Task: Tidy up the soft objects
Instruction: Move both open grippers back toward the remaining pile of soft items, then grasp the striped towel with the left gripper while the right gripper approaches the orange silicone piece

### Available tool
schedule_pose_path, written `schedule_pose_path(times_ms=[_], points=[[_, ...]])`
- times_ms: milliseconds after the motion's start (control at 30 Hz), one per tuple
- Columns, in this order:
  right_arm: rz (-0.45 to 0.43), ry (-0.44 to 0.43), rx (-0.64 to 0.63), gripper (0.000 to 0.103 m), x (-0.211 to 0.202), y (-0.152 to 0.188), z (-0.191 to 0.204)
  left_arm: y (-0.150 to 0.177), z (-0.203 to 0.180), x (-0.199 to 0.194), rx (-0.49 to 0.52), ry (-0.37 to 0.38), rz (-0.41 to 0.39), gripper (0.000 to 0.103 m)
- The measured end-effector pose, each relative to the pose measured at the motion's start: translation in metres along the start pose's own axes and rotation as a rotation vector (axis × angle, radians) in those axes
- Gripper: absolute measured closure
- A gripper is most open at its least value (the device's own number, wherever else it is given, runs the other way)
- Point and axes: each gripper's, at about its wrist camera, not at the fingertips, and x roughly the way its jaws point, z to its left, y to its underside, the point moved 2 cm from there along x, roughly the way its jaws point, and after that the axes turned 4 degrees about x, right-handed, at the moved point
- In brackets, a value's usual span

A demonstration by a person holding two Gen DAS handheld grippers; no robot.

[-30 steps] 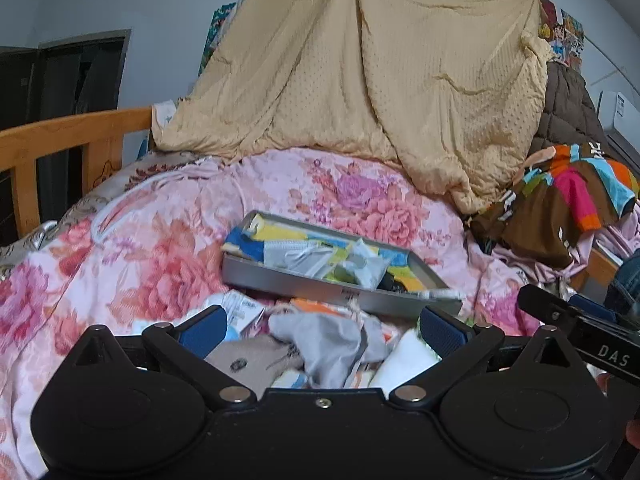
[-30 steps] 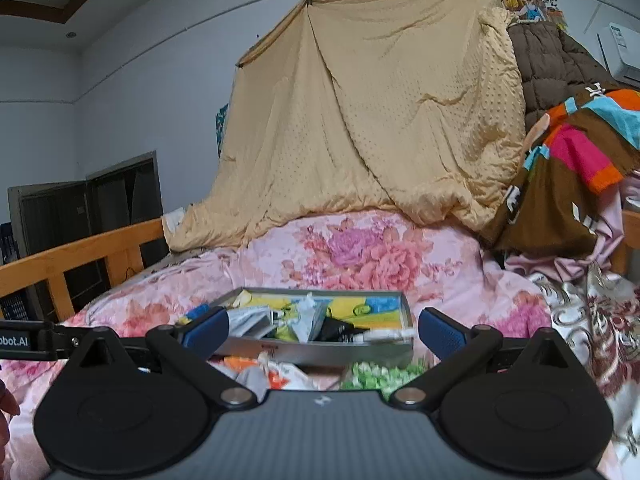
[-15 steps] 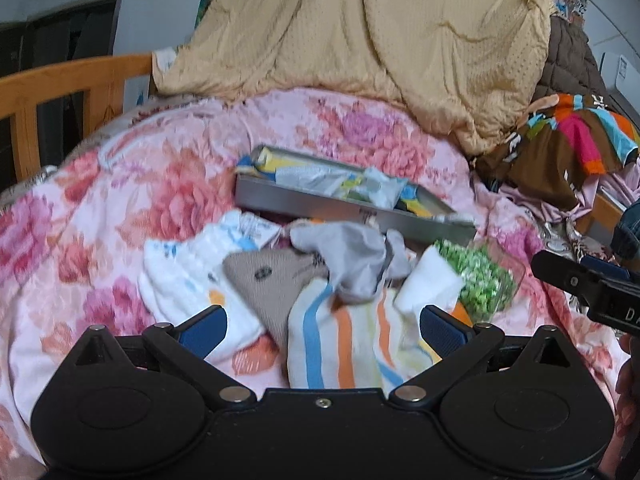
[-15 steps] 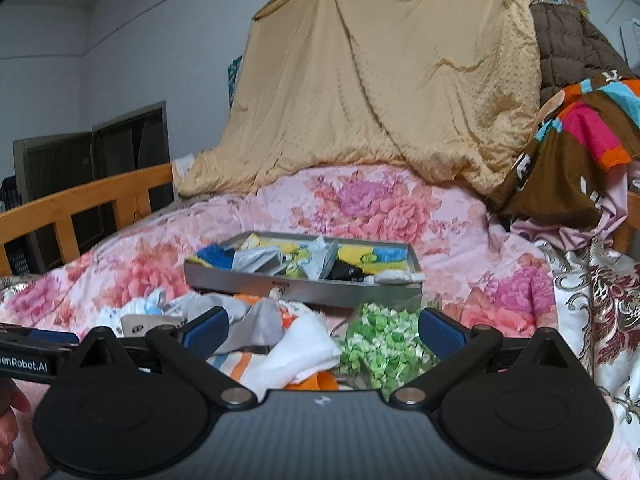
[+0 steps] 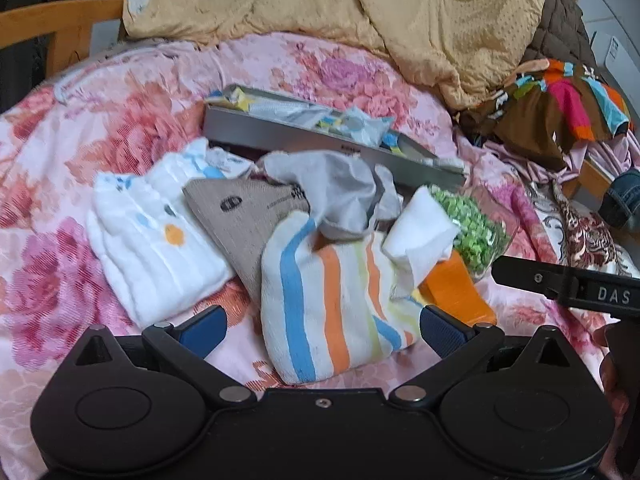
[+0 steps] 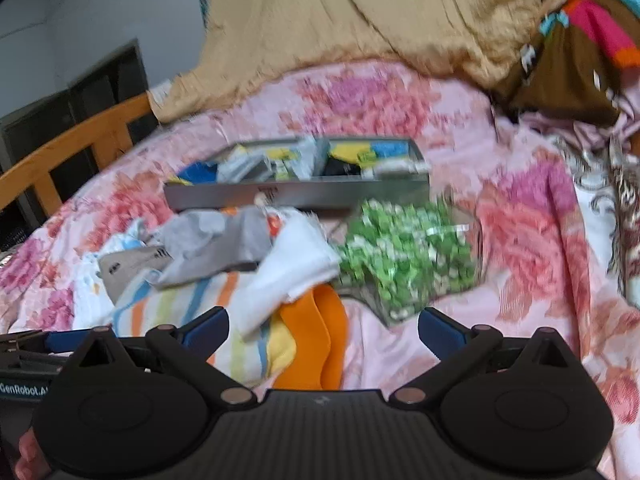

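A pile of soft items lies on the pink floral bedspread: a striped towel (image 5: 332,304), a white cloth with dots (image 5: 152,236), a tan cloth (image 5: 244,216), a grey garment (image 5: 332,192), a white cloth (image 5: 420,232), an orange piece (image 5: 456,292) and a green-patterned bag (image 5: 476,228). Behind them a grey tray (image 5: 320,140) holds more items. My left gripper (image 5: 322,326) is open just in front of the striped towel. My right gripper (image 6: 324,326) is open above the orange piece (image 6: 320,344), near the green bag (image 6: 404,256).
A tan blanket (image 5: 360,4) hangs at the back. A colourful brown garment (image 5: 560,112) lies at the right. A wooden bed rail (image 6: 72,144) runs along the left. The right view is motion-blurred.
Both grippers have tilted down and moved closer to the pile, which now fills the view. Both stay open.
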Motion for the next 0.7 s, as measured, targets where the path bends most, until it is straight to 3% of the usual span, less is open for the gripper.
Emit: schedule_pose_path(times_ms=[67, 233, 367, 600, 700], points=[[0.056, -0.003, 0.030, 0.001, 0.012, 0.001, -0.004, 0.001, 0.000, 0.006, -0.001, 0.006, 0.012, 0.001], [0.171, -0.022, 0.108, 0.017, 0.039, 0.003, -0.015, 0.003, 0.000, 0.018, -0.026, 0.040, 0.033, 0.004], [0.190, -0.024, 0.100, 0.020, 0.048, 0.006, -0.014, 0.001, -0.004, 0.024, -0.047, 0.082, 0.034, 0.010], [0.207, -0.044, 0.057, 0.039, 0.056, 0.009, -0.004, 0.000, -0.015, 0.032, -0.050, 0.119, 0.033, 0.019], [0.211, -0.039, 0.040, 0.043, 0.057, 0.010, -0.001, 0.001, -0.015, 0.031, -0.058, 0.125, 0.032, 0.022]])
